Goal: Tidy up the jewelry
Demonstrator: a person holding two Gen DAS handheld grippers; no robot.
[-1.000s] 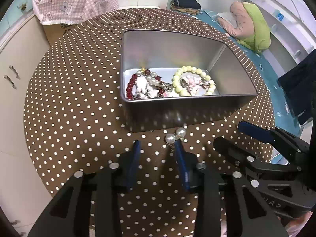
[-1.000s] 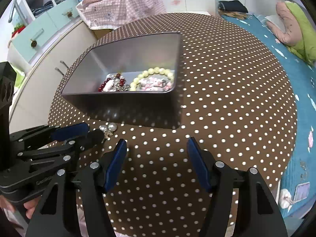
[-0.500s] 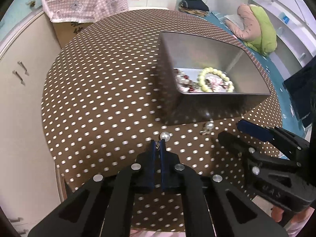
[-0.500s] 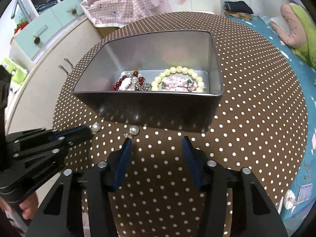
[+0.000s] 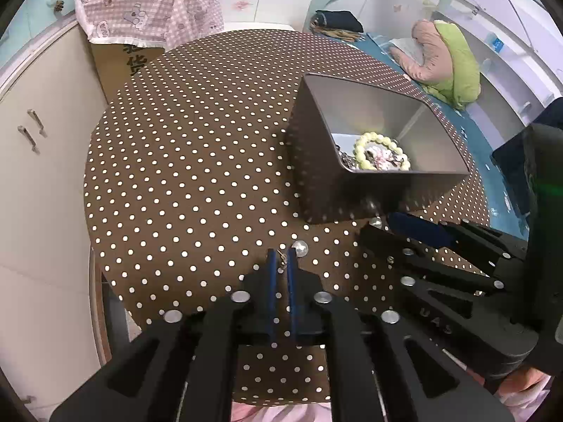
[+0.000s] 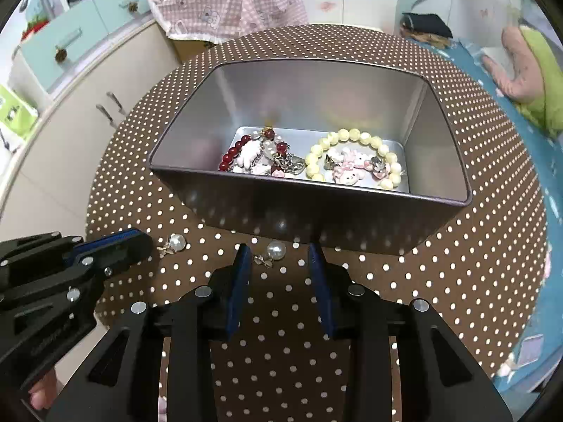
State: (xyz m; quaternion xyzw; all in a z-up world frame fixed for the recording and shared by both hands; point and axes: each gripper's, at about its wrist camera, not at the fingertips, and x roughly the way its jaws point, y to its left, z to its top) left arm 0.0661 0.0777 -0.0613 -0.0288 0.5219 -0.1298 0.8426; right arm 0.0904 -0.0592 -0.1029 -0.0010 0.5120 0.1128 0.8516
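Note:
A silver tin box [image 6: 352, 218] [image 5: 316, 176] stands on the brown dotted table and holds a yellow bead bracelet [image 6: 352, 156] [image 5: 380, 154] and a red bead bracelet [image 6: 260, 156]. Two pearl earrings lie in front of it. My left gripper [image 5: 281, 256] is nearly shut around the metal hook of the left pearl earring [image 5: 301, 248] [image 6: 176, 242]. My right gripper [image 6: 279, 251] is open, its fingers on either side of the right pearl earring [image 6: 274, 251] [image 5: 376, 221].
The round table [image 5: 193, 158] ends close behind both grippers. A cardboard box under a pink checked cloth [image 5: 147, 10] stands at the table's far left, beside white cabinets [image 5: 35, 133]. A bed with a green and pink pillow [image 5: 447, 56] lies to the right.
The two earrings, first together, are now apart. My left gripper closed on one and swung left. My right gripper moved forward and left until its fingers straddle the other, narrowing a little.

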